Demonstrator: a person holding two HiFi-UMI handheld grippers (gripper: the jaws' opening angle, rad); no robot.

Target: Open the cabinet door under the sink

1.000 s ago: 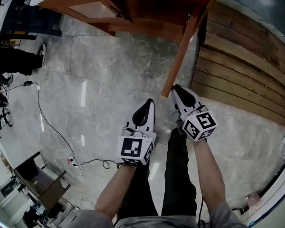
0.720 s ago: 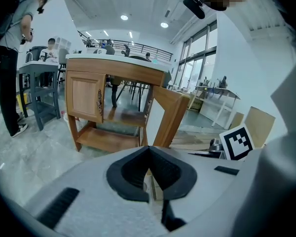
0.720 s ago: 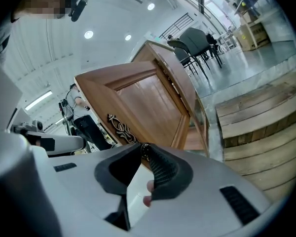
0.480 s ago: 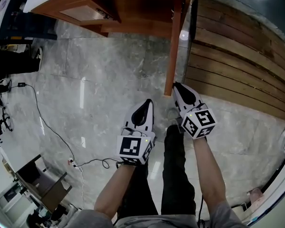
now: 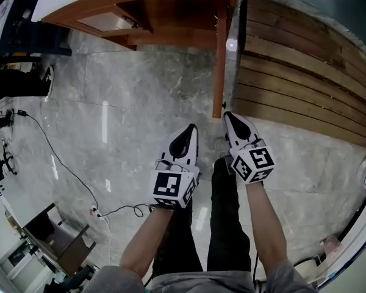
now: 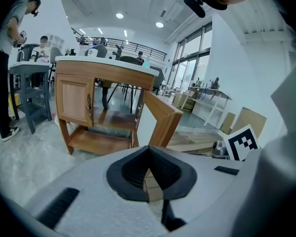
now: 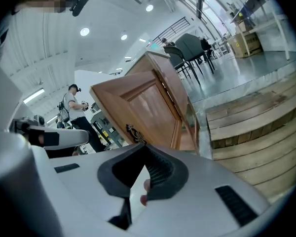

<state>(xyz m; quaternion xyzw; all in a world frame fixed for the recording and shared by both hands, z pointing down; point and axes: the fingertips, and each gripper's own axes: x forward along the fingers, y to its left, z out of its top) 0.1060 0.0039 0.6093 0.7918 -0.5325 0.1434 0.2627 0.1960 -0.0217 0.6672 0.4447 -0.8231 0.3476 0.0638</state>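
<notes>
The wooden sink cabinet (image 5: 171,14) with a white top stands at the far end of the head view. Its right door (image 5: 219,60) is swung out toward me and shows edge-on. In the right gripper view the door's panelled face (image 7: 143,102) fills the middle, with its ornate metal handle (image 7: 133,132) ending at my jaw tips. My right gripper (image 5: 227,116) (image 7: 145,149) is shut at that handle by the door's free edge. The left door (image 5: 113,20) (image 6: 74,100) is closed. My left gripper (image 5: 191,129) (image 6: 149,152) is shut on nothing and hangs over the floor, left of the open door.
A raised wooden plank platform (image 5: 305,72) lies right of the door. A black cable (image 5: 61,163) runs across the marble floor to a plug (image 5: 93,210). My own legs (image 5: 222,224) are below the grippers. People, desks and chairs stand at the left (image 6: 19,68).
The right door has swung further open, from slanting down-left to pointing straight at me. My right gripper stayed at its free edge; the left gripper barely moved.
</notes>
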